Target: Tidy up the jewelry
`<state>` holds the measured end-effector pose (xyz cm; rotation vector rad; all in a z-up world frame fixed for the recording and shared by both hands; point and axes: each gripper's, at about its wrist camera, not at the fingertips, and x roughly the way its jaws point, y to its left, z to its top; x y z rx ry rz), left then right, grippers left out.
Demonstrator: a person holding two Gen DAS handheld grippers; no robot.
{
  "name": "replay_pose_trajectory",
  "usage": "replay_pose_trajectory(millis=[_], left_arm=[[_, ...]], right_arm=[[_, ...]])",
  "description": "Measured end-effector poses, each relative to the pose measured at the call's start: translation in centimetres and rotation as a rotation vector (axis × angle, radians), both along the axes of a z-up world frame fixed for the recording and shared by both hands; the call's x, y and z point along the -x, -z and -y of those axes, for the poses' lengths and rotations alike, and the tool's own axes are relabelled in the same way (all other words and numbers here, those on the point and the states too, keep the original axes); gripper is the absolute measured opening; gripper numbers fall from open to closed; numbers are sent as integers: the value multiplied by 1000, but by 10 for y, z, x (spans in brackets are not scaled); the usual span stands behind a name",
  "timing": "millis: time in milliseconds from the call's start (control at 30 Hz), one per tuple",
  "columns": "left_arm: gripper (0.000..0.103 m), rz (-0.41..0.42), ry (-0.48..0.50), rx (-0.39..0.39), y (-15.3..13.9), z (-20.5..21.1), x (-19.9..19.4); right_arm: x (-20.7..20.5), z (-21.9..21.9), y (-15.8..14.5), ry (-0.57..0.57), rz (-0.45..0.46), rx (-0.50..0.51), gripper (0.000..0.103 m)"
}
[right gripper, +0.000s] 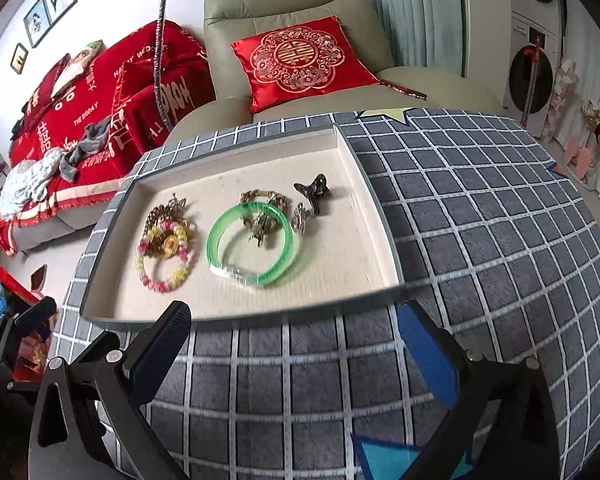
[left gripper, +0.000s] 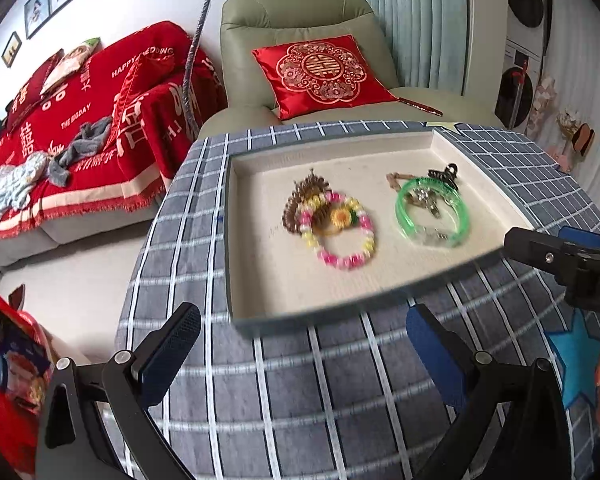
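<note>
Two grippers hang over a grey checked tablecloth [right gripper: 480, 216], both empty, neither touching anything. Left gripper [left gripper: 304, 354]: fingers spread wide apart, tips just short of the near rim of the tray [left gripper: 236, 240]. Its view is motion-blurred.

Tray is shallow, cream-lined, with grey outer walls, and sits flat on the cloth. Inside, from left: a pink-and-yellow beaded bracelet [right gripper: 165, 258] lying partly over a brown chain piece [right gripper: 168, 210], with a small yellow flower ornament [left gripper: 341, 216] at their overlap. Next, a green bangle [right gripper: 254, 246] lying flat, ringing a small tangle of metal pieces [right gripper: 262, 224] (too small to identify). Behind the bangle, a bronze link bracelet [right gripper: 266, 196]. At far right, a dark claw hair clip [right gripper: 314, 192], with a silvery clip [right gripper: 300, 218] just in front of it.

Right gripper [right gripper: 296, 350]: fingers likewise wide apart, just in front of the tray's near edge, roughly below the green bangle.
</note>
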<state>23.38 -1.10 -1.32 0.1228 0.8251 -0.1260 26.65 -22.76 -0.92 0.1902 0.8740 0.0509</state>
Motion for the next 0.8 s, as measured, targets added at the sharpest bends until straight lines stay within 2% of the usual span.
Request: replay_pose_trajectory(millis=[333, 667, 800], left_arm=[[103, 23, -62, 39, 3, -11, 33], [103, 122, -105, 52, -10, -14, 49], [103, 134, -126, 45, -11, -16, 48]], right_arm=[[36, -9, -2, -1, 53, 35, 103], [54, -21, -13, -7, 143, 95, 103], [56, -23, -14, -4, 161, 119, 103]])
